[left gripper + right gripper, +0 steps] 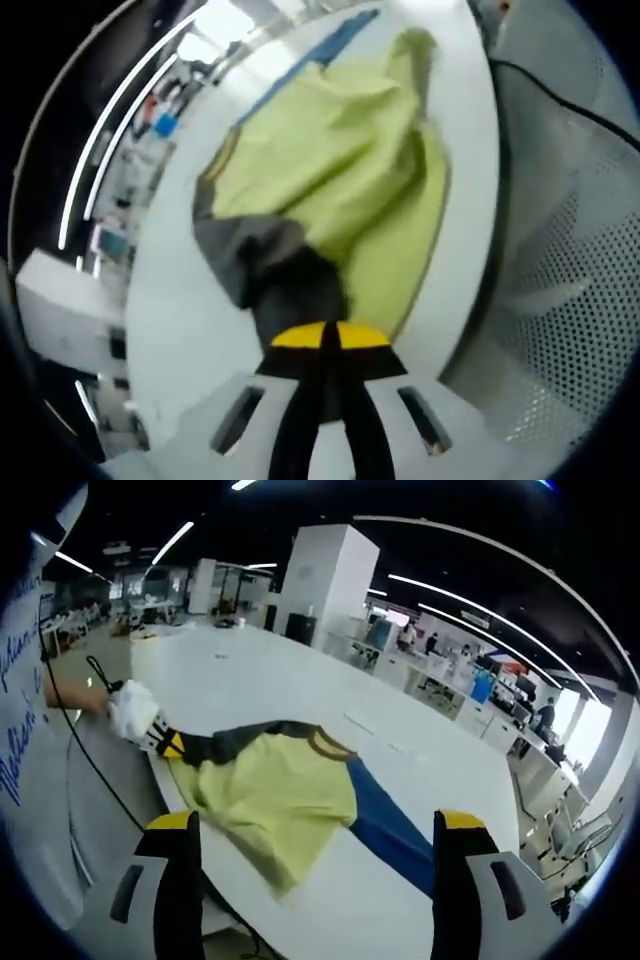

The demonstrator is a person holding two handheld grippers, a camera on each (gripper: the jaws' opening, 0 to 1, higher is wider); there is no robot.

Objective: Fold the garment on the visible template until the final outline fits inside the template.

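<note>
A yellow-green garment [350,150] with a dark grey sleeve [250,250] lies rumpled on the white table [170,300]. My left gripper [328,335] is shut on the grey sleeve at the near edge of the cloth. In the right gripper view the same garment [270,790] lies flat near the table's edge, with a brown collar [325,742]. A blue strip [385,830] runs out from its right side; I cannot tell whether it is a sleeve or the template. The left gripper [165,742], in a white-gloved hand, pinches the grey sleeve there. My right gripper [318,825] hangs open above the garment, holding nothing.
A grey mesh chair back [560,250] with a black cable stands close beside the table. The table top [260,680] stretches far beyond the garment. Behind it are a white pillar [330,580] and office desks with people.
</note>
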